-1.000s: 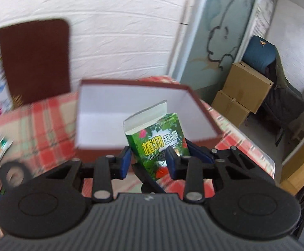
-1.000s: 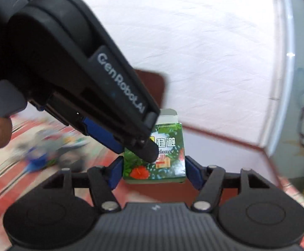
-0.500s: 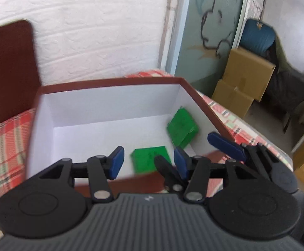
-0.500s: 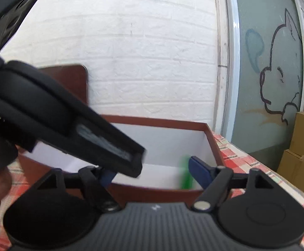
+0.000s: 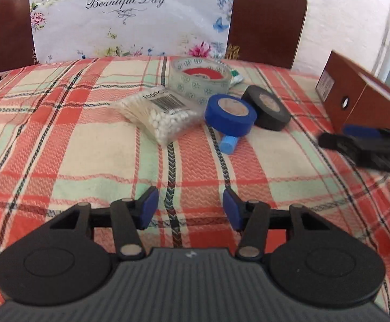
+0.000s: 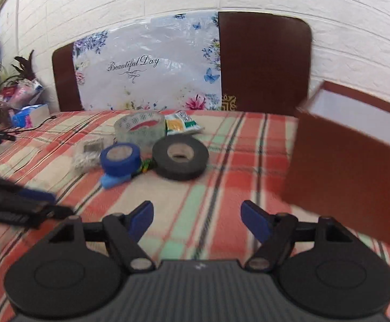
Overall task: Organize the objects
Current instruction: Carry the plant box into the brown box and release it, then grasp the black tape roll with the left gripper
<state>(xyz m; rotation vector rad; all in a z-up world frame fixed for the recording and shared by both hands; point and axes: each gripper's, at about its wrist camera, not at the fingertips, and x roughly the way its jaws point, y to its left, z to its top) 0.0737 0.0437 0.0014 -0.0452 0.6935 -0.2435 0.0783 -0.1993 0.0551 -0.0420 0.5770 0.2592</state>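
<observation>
My left gripper [image 5: 190, 206] hangs open over the plaid cloth with nothing between its blue pads. Ahead of it lie a bag of cotton swabs [image 5: 162, 112], a clear tape roll [image 5: 199, 79], a blue tape roll [image 5: 229, 114] and a black tape roll [image 5: 266, 107]. My right gripper [image 6: 196, 218] has its jaws closing, with nothing between them. It faces the black tape roll [image 6: 180, 158] and the blue tape roll [image 6: 121, 158]. The brown box [image 6: 356, 166] with a white inside stands at its right.
A small light-blue piece [image 5: 228, 143] lies under the blue roll. A colourful sachet [image 6: 182, 123] sits behind the clear tape [image 6: 139, 127]. A floral sheet leans on a brown board at the wall. Tissue pack [image 6: 29, 114] and plants are far left.
Both grippers let go of green packets, which dropped into the box. Both then swung left, away from the box, and now look at the loose items on the cloth.
</observation>
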